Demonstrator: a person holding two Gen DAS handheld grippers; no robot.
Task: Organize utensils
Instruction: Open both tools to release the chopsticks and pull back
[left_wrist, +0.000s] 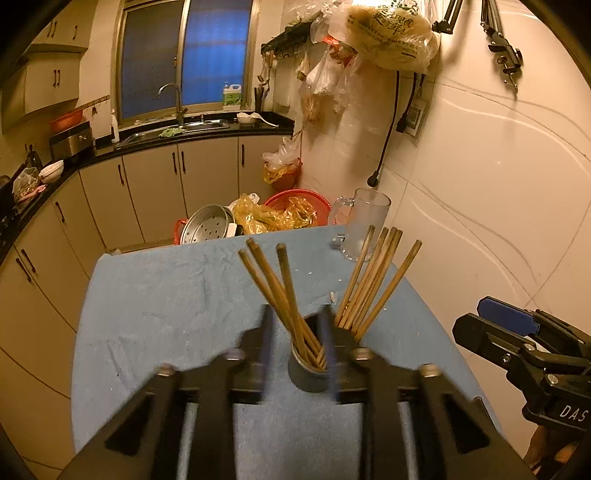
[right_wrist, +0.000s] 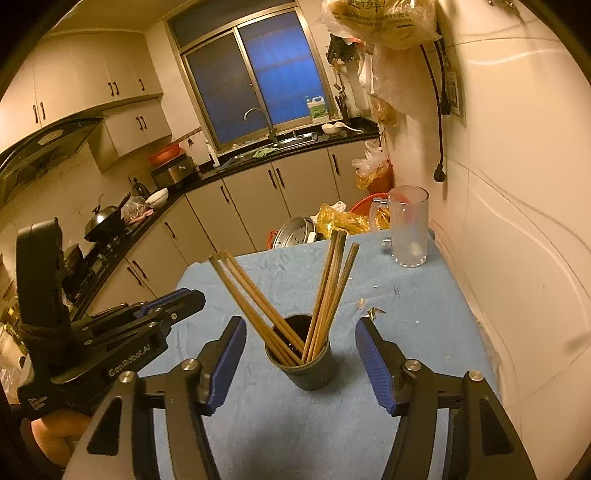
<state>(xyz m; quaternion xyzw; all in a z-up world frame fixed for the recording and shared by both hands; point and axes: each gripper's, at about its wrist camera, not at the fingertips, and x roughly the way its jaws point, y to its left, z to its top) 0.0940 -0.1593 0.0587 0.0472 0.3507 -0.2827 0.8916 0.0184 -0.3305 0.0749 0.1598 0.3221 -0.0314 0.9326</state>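
chopstick cup (right_wrist: 300, 363) | between right claw (right_wrist: 301, 360) fingers | untouched, upright

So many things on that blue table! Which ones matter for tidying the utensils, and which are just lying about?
Part of the job:
chopsticks
dark cup holding them

Just lying about:
glass mug
small scraps on the blue cloth
steamer tray and red basket beyond the table

Before you: wooden chopsticks (right_wrist: 258, 306), matt and smooth, in a dark matt cup (right_wrist: 301, 363). The table (right_wrist: 424, 332) wears a blue cloth, napped and slightly rough. At its far right corner, a frosted glass mug (right_wrist: 408, 225). Your gripper pads (right_wrist: 373, 365): ribbed blue plastic or rubber.
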